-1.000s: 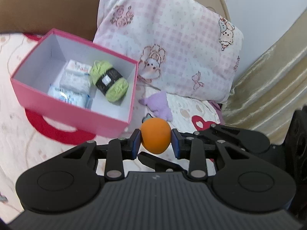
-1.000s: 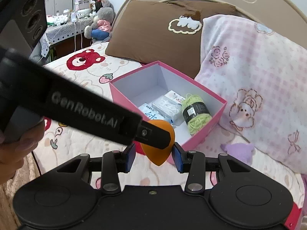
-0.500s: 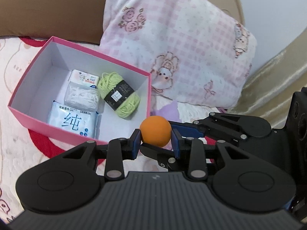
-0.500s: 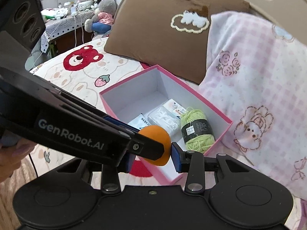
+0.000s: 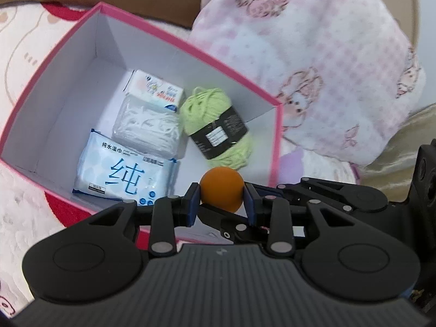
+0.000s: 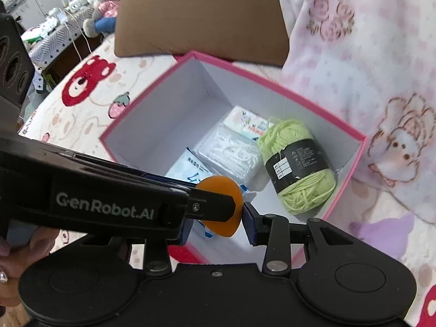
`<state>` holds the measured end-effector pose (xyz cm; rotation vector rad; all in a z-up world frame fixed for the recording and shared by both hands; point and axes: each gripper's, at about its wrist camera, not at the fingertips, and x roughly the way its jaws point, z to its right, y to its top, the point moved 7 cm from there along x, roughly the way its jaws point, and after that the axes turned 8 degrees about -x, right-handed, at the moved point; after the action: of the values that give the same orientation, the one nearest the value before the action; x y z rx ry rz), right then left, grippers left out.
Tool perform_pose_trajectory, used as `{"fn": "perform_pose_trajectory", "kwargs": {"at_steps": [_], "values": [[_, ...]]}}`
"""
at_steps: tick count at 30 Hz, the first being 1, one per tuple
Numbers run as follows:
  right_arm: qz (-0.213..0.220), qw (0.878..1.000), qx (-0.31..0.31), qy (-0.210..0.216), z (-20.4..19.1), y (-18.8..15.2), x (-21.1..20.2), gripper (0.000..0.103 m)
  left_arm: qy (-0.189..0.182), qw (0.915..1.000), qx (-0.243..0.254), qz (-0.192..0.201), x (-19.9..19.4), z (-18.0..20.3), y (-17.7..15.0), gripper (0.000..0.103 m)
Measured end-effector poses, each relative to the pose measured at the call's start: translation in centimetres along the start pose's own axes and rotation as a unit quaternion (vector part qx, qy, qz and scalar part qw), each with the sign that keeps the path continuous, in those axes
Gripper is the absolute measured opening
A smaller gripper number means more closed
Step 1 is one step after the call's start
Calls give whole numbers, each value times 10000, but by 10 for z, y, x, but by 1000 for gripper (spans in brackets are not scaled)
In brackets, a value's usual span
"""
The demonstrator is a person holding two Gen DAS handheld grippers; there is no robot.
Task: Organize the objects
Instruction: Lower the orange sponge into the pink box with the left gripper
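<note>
Left hand-held gripper [image 5: 221,200] clenched on the orange sponge [image 5: 222,189], carried over the near end of the pink box [image 5: 275,141] on the bed; box holds green yarn [image 5: 215,128], wet wipes pack [image 5: 124,174] and two other white packets. Right hand-held gripper [image 6: 218,222] brackets the same sponge from beside; pads look just apart from it, so grip cannot be told. Step judged: placing; next, lower into the free floor beside the yarn and release.

Both wrist views look down, close, into pink box [image 5: 190,46] [image 6: 286,87]; left faces rightward, right leftward.
</note>
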<state>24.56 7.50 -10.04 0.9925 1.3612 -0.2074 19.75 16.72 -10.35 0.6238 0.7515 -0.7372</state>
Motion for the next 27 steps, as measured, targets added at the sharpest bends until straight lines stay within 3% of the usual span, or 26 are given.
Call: {"fn": "perform_pose_trajectory", "kwargs": {"at_steps": [6, 16, 24, 27], "values": [[-322, 9995, 63, -22, 6, -2, 29, 43, 78, 9994, -215, -278, 28, -18, 6, 33], [-515, 9986, -91, -23, 7, -4, 42, 44, 47, 9985, -299, -456, 41, -29, 6, 33], [-625, 9980, 48, 42, 9, -8, 45, 44, 113, 9985, -373, -393, 43, -27, 2, 33], [-665, 9970, 309, 255, 13, -9, 47, 45, 253, 9986, -334, -320, 43, -25, 3, 34]]}}
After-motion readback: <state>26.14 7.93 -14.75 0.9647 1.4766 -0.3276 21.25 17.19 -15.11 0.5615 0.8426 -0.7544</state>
